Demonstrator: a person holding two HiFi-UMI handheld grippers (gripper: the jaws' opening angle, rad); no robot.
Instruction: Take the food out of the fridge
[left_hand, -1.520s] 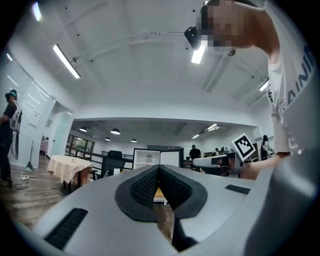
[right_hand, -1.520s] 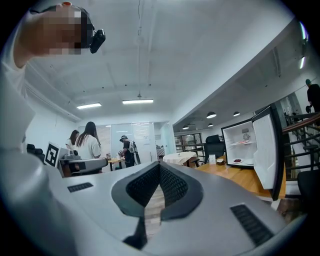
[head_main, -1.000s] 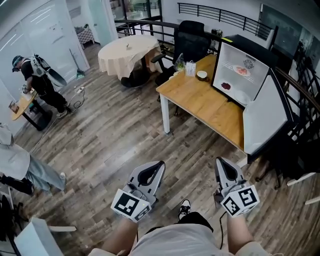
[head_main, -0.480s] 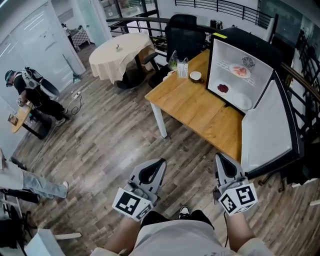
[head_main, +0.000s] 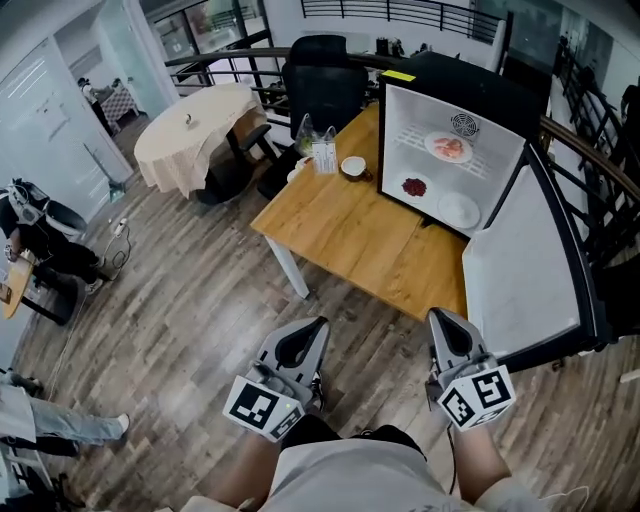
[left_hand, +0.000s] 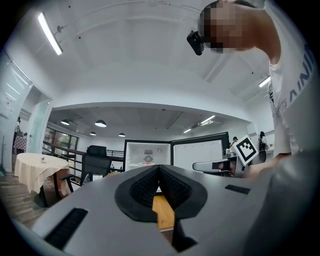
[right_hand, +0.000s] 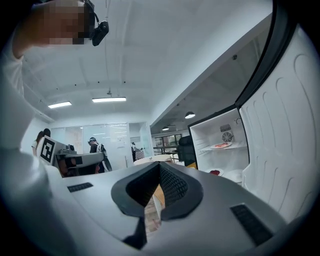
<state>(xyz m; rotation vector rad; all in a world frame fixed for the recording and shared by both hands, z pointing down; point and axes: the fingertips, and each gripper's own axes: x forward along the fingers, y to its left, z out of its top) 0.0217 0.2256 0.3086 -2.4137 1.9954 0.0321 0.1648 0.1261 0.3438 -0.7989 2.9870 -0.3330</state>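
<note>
Wood-plank flooring fills the head view, with me standing at 6 o'clock. At 9 o'clock a person (head_main: 40, 235) bends over a small desk. At 11 o'clock stands a round table (head_main: 190, 125) under a cream cloth, well apart from the work. At 12 o'clock a black office chair (head_main: 320, 75) sits behind a wooden table (head_main: 340, 230), which carries a carton (head_main: 323, 155) and a cup (head_main: 352, 165) just beside each other.

At 1 o'clock the fridge (head_main: 450, 70) rests on the far end of that table, its door (head_main: 520, 270) swung wide toward 3 o'clock. On the upper shelf lies a plate of pink food (head_main: 448, 147). Below it are a portion of dark red food (head_main: 414, 186) and, to its right, a white dish (head_main: 458, 211) whose contents I cannot make out.

My left gripper (head_main: 316, 328) and right gripper (head_main: 440, 322) are held low at 6 o'clock, near each other and well apart from the fridge. Each gripper view shows its ribbed pads meeting at the tips with nothing between them.

As I judge it, the step in hand is the approach, and nothing is out yet. To do it well I should:
- close in along the table's near edge;
- spread the jaws before they pass the fridge opening;
- keep the right gripper clear of the door;
- take a plate by its rim and draw it out level, so the food does not slide.
</note>
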